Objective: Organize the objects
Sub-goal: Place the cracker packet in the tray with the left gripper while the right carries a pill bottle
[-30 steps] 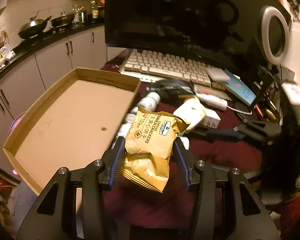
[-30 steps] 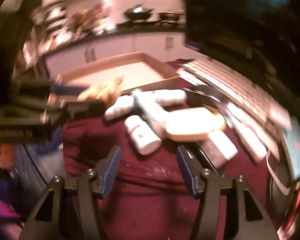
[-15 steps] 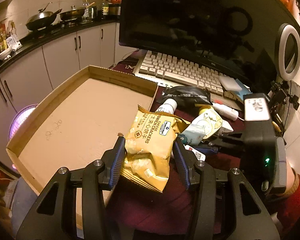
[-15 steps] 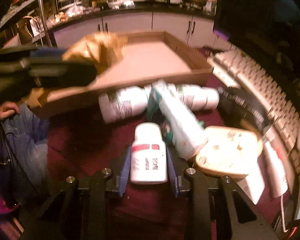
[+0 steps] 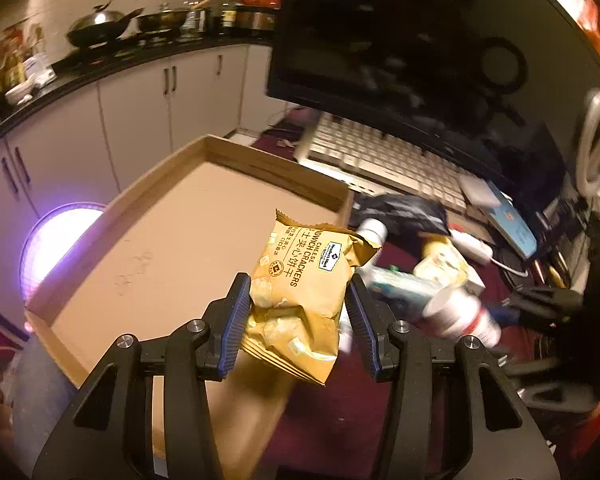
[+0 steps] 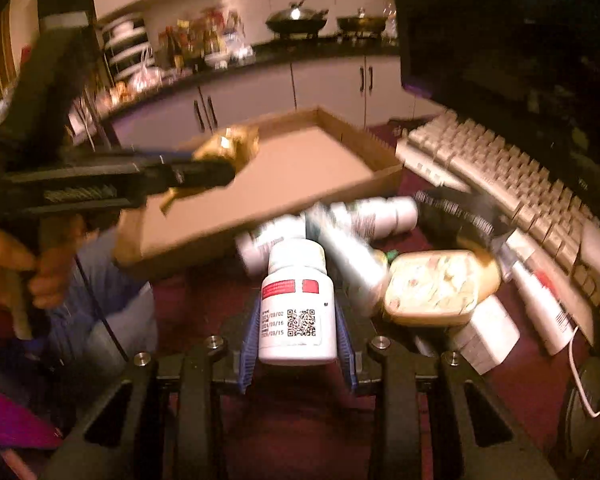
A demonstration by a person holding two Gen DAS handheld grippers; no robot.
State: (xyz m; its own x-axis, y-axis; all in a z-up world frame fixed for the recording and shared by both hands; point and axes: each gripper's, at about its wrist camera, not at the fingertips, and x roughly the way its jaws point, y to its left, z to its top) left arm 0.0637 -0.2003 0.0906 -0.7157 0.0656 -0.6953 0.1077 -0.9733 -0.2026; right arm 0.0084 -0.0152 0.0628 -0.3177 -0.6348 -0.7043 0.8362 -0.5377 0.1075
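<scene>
L gripper (image 5: pixel 300 312) holds a yellow cracker bag (image 5: pixel 304 292) above the near edge of the cardboard tray (image 5: pixel 172 240), jaws closed about bag-wide on its lower half, blue pads pressing both side edges. Bag's top seam points toward the monitor (image 5: pixel 420 40); its bottom seam hangs free below the pads.

R gripper (image 6: pixel 298 320), jaws closed to bottle width, grips a white pill bottle (image 6: pixel 298 304) by its body, cap pointing away toward the pile. Seen from the L wrist cam, the same bottle (image 5: pixel 460 316) is off to the right, clear of the maroon cloth (image 5: pixel 360 420).

Handling, as judged: the bag looks light, soft and air-puffed, w/ brittle crackers inside, so a hard squeeze likely crushes them; glossy film may slip, so a hold low on the sides or at a seam looks safer than the middle. The bottle looks rigid, smooth-walled and round; a grip across the labelled body is likely steady, though it could twist between flat pads. Weight can't be told.

Rest of the pile lies on the cloth beside the tray's wall: more white bottles (image 6: pixel 380 212), a tube (image 6: pixel 348 256), a tan-rimmed food tub (image 6: pixel 440 288), a black pouch (image 6: pixel 456 208), w/ a keyboard (image 6: pixel 500 168) behind. Tray floor shows nothing lying on it; both items look bound for it, not yet set down.
</scene>
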